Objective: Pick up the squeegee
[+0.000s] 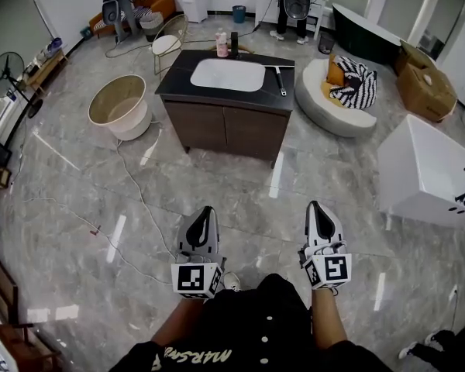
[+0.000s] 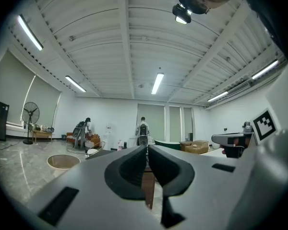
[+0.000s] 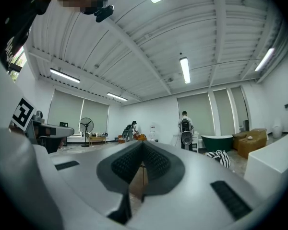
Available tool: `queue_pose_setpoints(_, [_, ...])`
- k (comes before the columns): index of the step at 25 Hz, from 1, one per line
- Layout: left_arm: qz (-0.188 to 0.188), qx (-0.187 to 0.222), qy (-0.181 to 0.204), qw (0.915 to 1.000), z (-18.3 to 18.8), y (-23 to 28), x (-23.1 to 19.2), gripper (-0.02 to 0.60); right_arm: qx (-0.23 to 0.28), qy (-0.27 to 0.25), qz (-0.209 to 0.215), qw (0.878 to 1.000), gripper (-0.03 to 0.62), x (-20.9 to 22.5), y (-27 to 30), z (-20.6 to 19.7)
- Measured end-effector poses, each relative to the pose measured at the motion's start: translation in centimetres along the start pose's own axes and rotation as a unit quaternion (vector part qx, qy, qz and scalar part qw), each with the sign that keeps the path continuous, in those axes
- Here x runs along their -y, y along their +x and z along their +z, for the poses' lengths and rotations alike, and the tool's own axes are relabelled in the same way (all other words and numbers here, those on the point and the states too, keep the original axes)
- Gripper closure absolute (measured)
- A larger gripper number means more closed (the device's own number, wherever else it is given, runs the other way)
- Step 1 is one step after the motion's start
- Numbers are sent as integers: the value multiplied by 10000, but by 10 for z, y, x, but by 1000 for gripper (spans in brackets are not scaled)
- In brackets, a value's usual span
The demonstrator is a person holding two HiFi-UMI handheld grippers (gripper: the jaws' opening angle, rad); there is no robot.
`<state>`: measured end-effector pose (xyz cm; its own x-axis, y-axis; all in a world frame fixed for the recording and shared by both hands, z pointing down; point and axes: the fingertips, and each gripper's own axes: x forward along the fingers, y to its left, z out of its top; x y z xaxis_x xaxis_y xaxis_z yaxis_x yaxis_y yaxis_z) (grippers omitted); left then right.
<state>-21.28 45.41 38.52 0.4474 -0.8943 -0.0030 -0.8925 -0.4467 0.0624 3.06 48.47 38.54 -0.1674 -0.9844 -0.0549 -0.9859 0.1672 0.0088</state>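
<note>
Both tongs were held level, close to the body and well short of the vanity.
- Left gripper: jaws together, nothing between them.
- Right gripper: jaws together, empty.
- Floor between body and vanity: a loose cable trailed toward the vanity's left front corner.
- Squeegee: flat on the vanity top, right of the sink, handle toward the vanity's front edge, untouched.

Risks, as judged:
- The walk-in could snag the cable.
- Jaws that arrive closed would shove the squeegee, not grip it.
- It lay near the vanity's right edge, so a push could send it off.
- The handle is thin and low, so the pads might skid on the top.
</note>
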Motion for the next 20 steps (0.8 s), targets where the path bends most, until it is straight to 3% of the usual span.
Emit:
queue_pose_setpoints(12, [-50,-39,-53,10000,-12,9,-30,557,-82,92,-139,9998,597,-13,17,-16])
queue_pose_setpoints(20, [33,-42,-50,10000,-8,56,-48,557,-71,118,-78,9999,597,3,73,-19])
